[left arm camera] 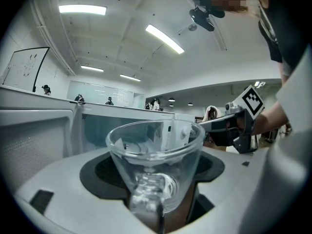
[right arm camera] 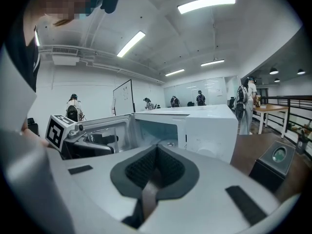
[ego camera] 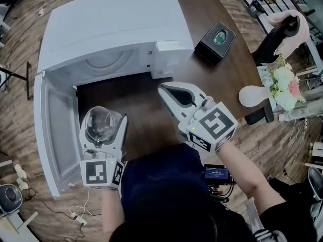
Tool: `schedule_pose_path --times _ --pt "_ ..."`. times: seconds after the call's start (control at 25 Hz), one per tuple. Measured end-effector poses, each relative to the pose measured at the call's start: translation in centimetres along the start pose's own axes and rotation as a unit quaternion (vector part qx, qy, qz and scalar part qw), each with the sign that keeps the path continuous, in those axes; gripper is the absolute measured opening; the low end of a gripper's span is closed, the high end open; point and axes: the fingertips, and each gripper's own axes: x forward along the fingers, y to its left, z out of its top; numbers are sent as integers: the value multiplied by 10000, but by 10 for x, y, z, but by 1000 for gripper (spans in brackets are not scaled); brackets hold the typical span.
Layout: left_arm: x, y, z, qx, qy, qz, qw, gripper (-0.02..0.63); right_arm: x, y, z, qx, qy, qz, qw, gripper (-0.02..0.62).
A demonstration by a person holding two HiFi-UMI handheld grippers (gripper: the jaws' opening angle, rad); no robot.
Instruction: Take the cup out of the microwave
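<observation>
Clear glass cup (ego camera: 101, 124), one and empty, sits clamped in the jaws of the left gripper (ego camera: 103, 131), outside the single white microwave (ego camera: 111, 24), beside its open door (ego camera: 50, 130). On the right gripper (ego camera: 169, 91) the jaws meet on nothing, over the brown table (ego camera: 217, 79) bearing one black box (ego camera: 216, 41).

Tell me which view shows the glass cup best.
The left gripper view: the cup fills it, clamped between the left gripper's jaws. The head view shows it small, from above, outside the microwave. The right gripper view hardly shows it.
</observation>
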Motion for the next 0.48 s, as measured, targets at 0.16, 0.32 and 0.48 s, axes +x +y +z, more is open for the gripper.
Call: schedule_pose_path --times 0.16,0.32,0.48 --pt "1 -1 -2 -19 20 -14 10000 388 3 2 -2 -5 50 25 10000 -6" --pt "1 0 -3 -41 27 -9 10000 388 6 3 -4 1 69 49 10000 -7" --pt "1 0 -6 -62 42 0 10000 388 7 4 -7 3 135 56 9999 -6"
